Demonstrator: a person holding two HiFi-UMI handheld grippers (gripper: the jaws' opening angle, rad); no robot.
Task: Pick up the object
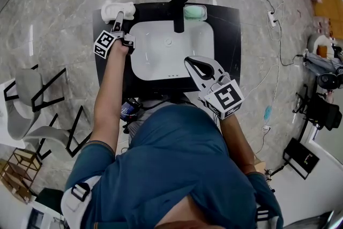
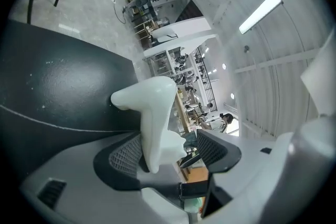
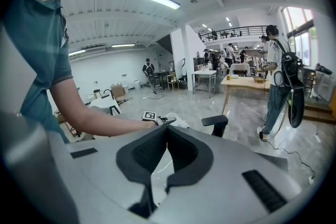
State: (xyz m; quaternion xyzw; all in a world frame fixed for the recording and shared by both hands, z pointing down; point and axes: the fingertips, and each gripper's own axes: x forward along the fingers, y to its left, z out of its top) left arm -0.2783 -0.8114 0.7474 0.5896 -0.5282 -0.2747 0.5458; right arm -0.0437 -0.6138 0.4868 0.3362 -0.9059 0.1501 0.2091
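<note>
The white object (image 1: 118, 7) lay at the far left corner of the black desk (image 1: 230, 45), beside the white sink (image 1: 155, 61) set into it. The left hand-held gripper (image 1: 118, 19) reached over that corner with its 2 jaws spread wide around the object. In the left gripper view the object (image 2: 149, 113) stood between the jaws of the left hand-held gripper (image 2: 173, 152), lying against 1 ribbed pad (image 2: 126, 157), while a clear gap separated it from the other pad, so it was not pinched. The right hand-held gripper (image 1: 188, 61) hovered over the near right edge of the sink, well apart from the object, with its jaws pressed together at the tips and nothing between them (image 3: 167, 127). A black faucet (image 1: 179, 10) stood at the back of the sink, with a green soap dish (image 1: 194, 12) just beside it.
</note>
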